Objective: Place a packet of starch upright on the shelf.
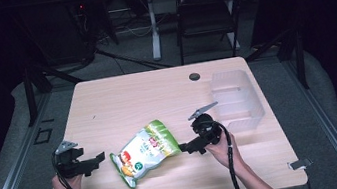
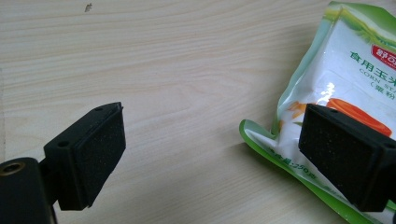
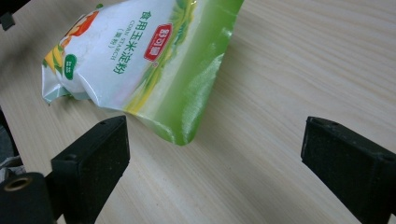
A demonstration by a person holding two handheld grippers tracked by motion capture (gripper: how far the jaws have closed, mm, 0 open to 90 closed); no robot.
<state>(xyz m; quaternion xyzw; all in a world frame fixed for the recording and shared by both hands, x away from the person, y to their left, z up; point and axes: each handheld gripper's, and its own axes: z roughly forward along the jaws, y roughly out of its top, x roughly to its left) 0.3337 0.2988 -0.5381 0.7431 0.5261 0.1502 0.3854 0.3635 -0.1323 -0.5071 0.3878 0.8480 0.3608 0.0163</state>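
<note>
Centrally on the bench (image 1: 107, 103) a green-and-white starch pouch (image 1: 145, 151) was laid flat, flanked at nine o'clock by the left gripper (image 1: 96, 162) and at three by the right gripper (image 1: 184, 148), both with jaws released and empty. A clear plastic bin (image 1: 236, 98) stood at two o'clock. Small print stayed illegible.

A dim lab or studio — bare wooden table (image 1: 122, 101), folding chair (image 1: 204, 10), cables on the floor behind.

Left claw (image 1: 97, 162) and right claw (image 1: 184, 148), jaws apart.
</note>
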